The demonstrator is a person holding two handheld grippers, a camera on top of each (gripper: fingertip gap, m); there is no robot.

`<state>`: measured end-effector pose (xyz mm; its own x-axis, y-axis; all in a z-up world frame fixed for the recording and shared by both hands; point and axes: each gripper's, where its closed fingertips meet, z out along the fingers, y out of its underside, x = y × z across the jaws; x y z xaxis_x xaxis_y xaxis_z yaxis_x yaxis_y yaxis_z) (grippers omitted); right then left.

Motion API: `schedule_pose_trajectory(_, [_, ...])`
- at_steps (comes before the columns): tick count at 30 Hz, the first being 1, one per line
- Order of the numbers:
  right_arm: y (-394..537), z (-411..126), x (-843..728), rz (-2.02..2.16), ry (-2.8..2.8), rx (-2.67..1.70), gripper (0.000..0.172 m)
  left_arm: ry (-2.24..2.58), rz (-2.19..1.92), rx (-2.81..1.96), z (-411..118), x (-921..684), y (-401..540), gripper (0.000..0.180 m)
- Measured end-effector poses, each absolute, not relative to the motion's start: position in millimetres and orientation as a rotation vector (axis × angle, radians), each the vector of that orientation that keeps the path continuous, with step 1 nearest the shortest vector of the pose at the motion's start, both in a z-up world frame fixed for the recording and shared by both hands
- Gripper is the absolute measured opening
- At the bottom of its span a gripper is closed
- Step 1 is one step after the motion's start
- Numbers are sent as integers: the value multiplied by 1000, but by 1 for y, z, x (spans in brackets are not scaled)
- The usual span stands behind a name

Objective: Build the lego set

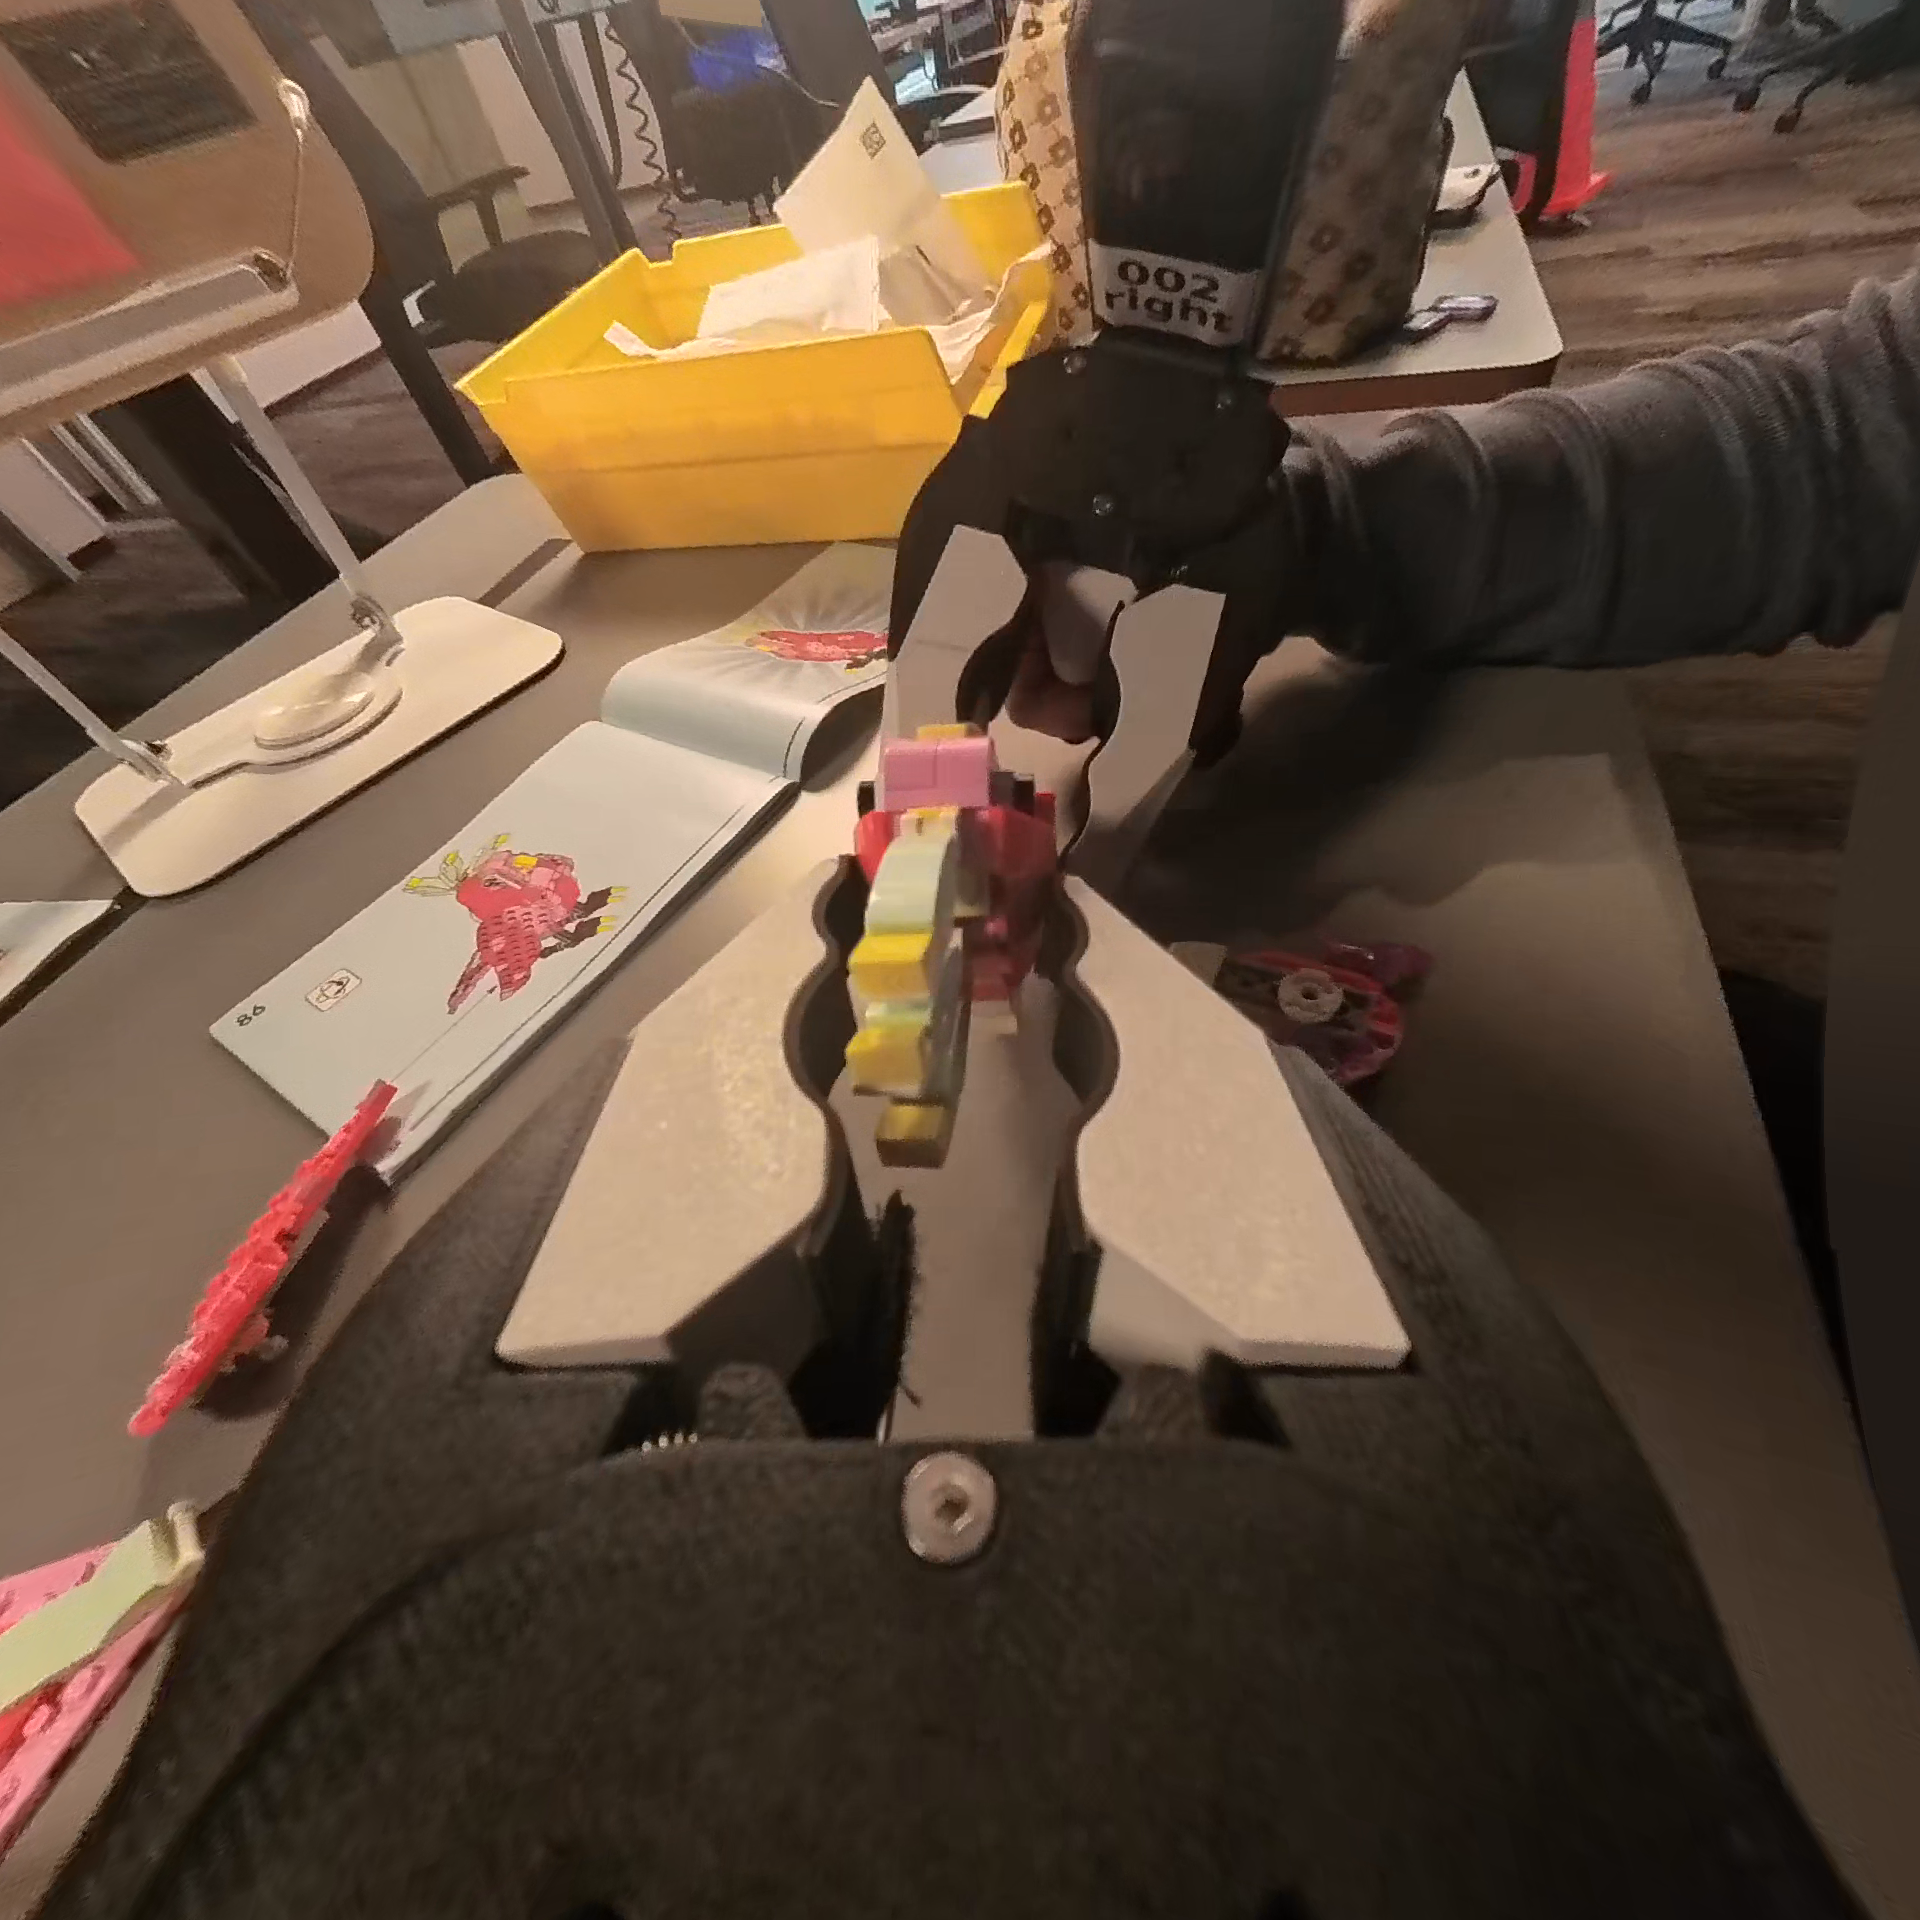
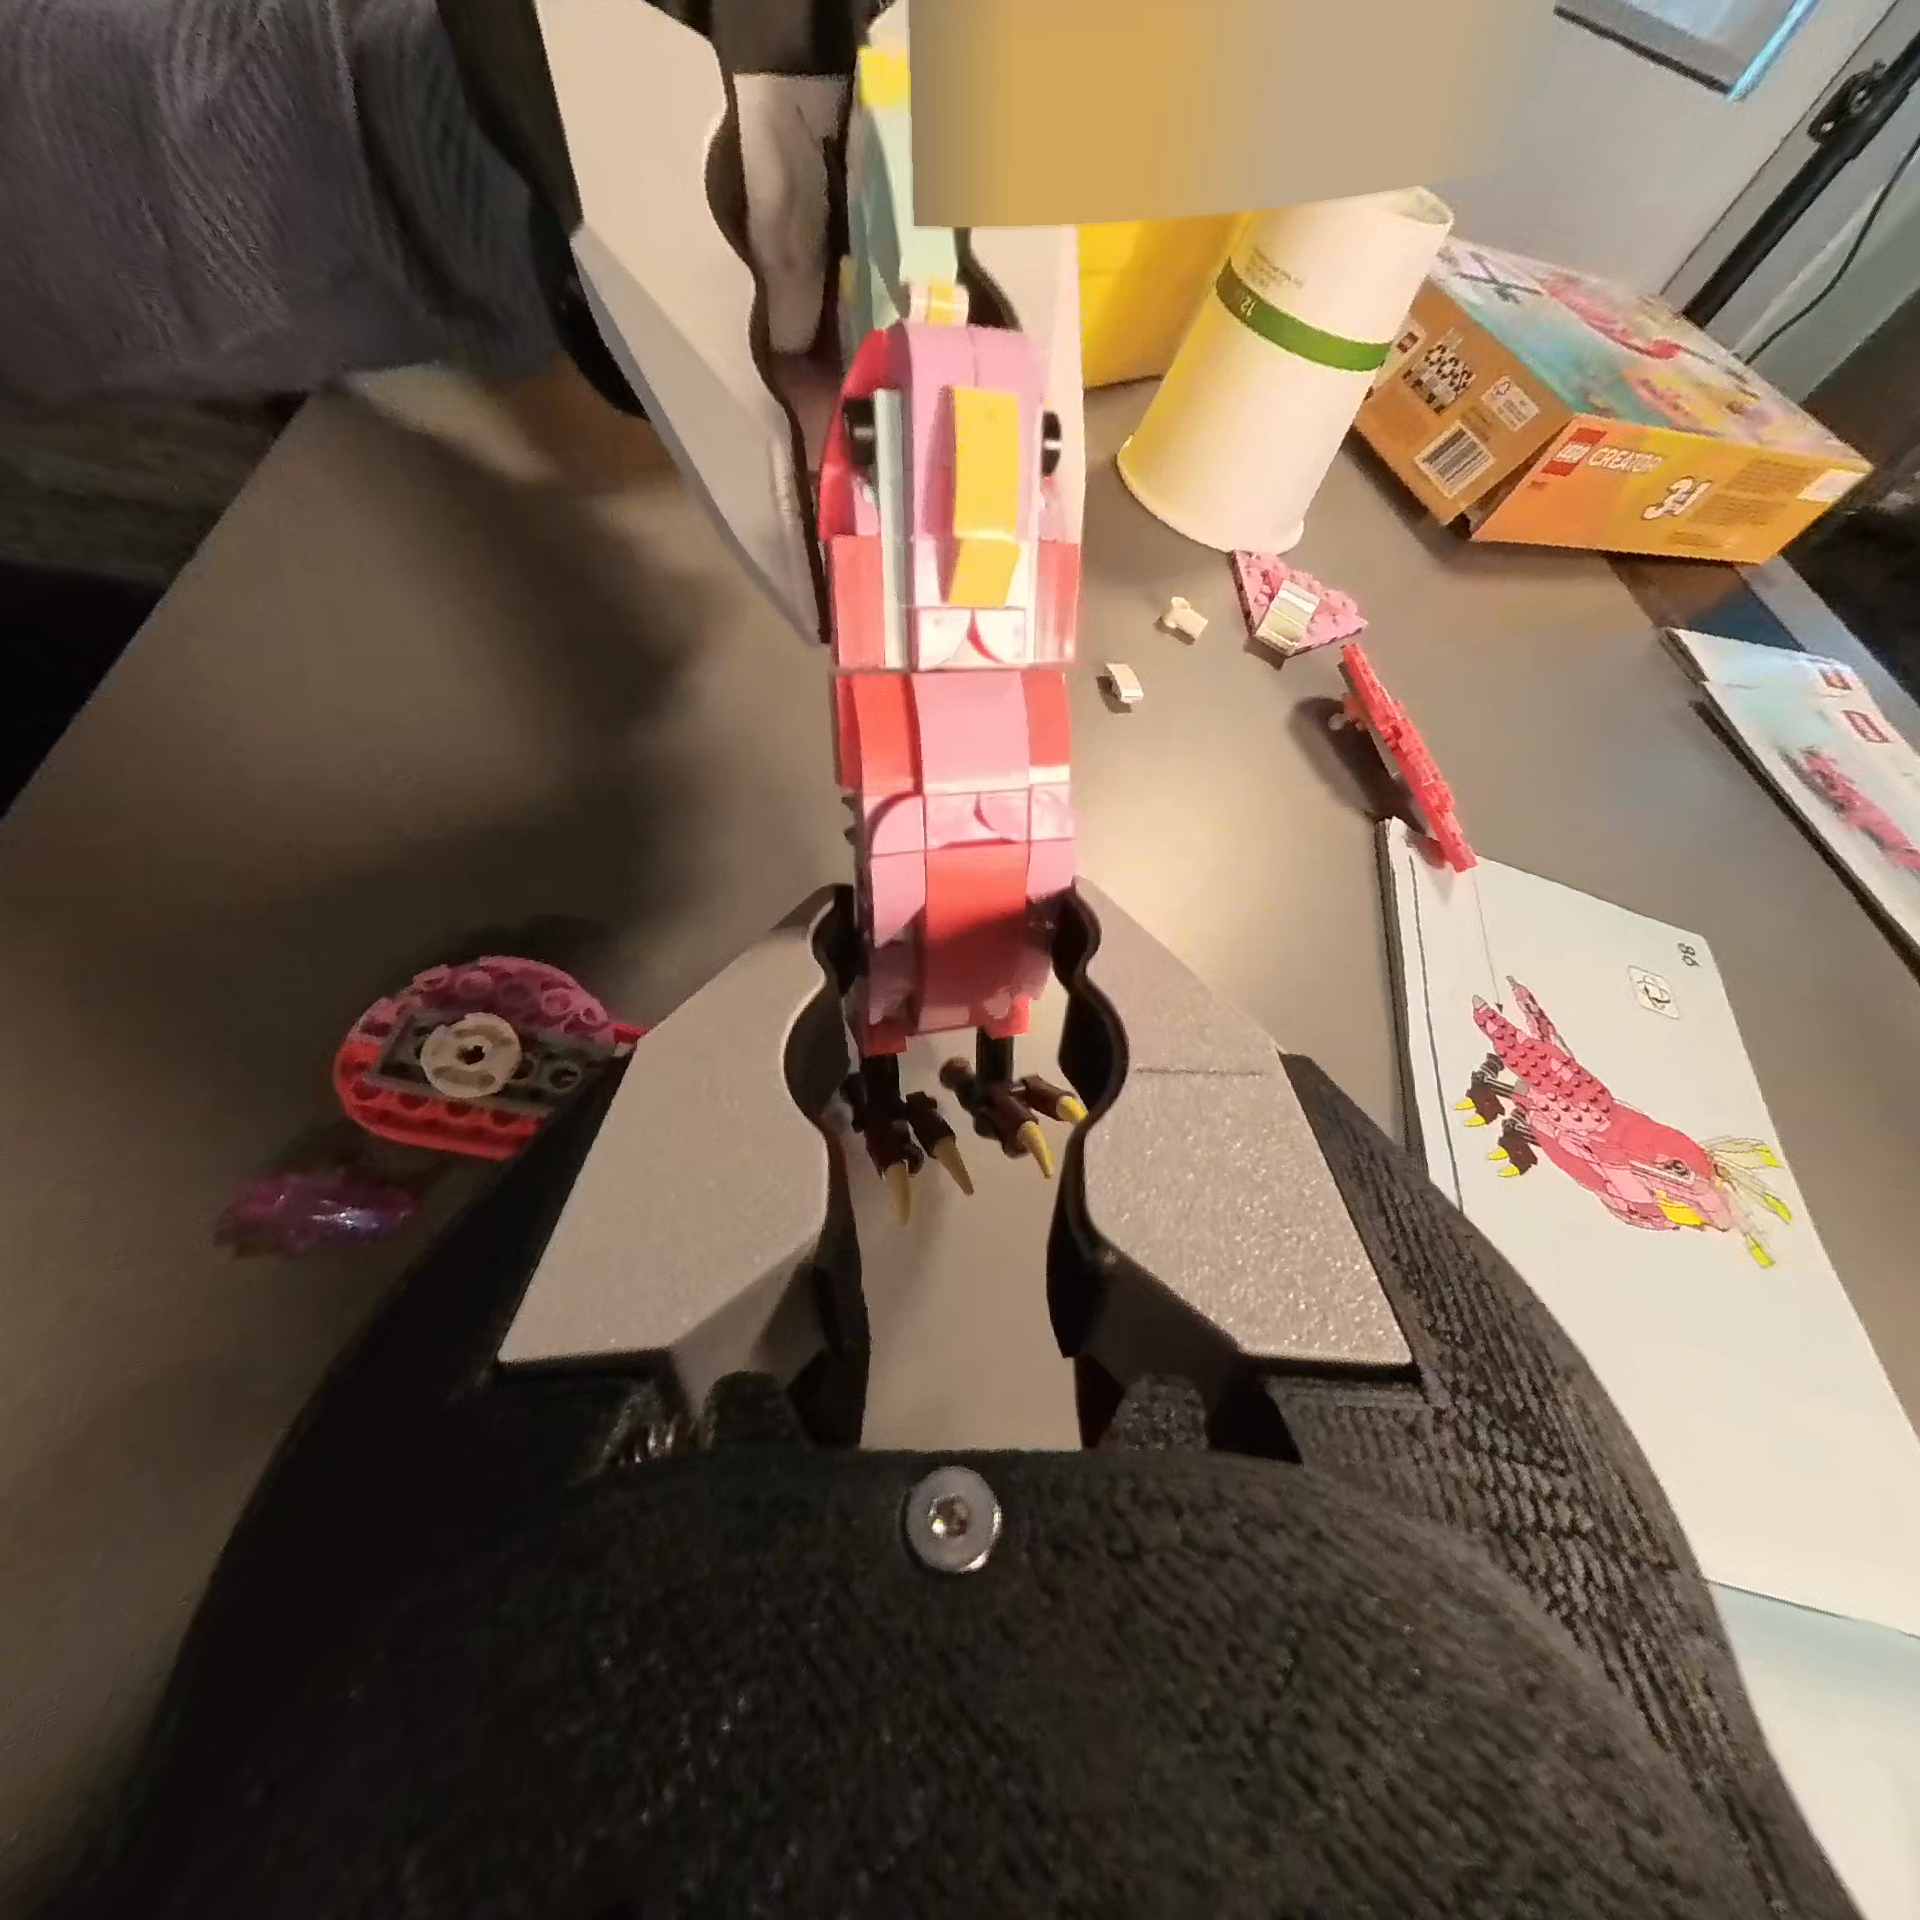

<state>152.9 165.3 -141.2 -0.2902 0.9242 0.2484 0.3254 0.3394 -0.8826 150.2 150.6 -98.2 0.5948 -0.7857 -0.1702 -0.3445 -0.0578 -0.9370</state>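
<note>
Right wrist view shows both grippers pinching one pink-and-red brick-built bird (image 2: 951, 727) above the grey tabletop (image 2: 312, 727): right gripper (image 2: 951, 935) narrowed on its lower body, left gripper (image 1: 951, 904) at its head end. Opposing pulls could snap bricks apart.

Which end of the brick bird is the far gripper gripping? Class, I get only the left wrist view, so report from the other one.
Observer: The right gripper pinches the brick bird at its lower body, just above the legs.
Operator: And its feet?
Observer: The dark feet, tipped with yellow claws, hang between that gripper's fingers.
Operator: Anything beyond the bird?
Observer: A white paper cup with a green band stands beside a cardboard toy box.
</note>
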Motion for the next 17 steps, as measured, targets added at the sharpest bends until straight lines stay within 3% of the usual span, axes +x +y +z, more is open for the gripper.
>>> schedule_pose_trajectory(9, [167,-131,149,1094,-1693,-1185,34,855,-590,-1603,-84,154,159,33])
schedule_pose_trajectory(14, [162,-113,146,1429,-1540,-1266,36,740,-637,-1543,-60,156,169,36])
schedule_pose_trajectory(17, [169,-105,150,1593,-1446,-1336,36,666,-655,-1476,-41,155,171,72])
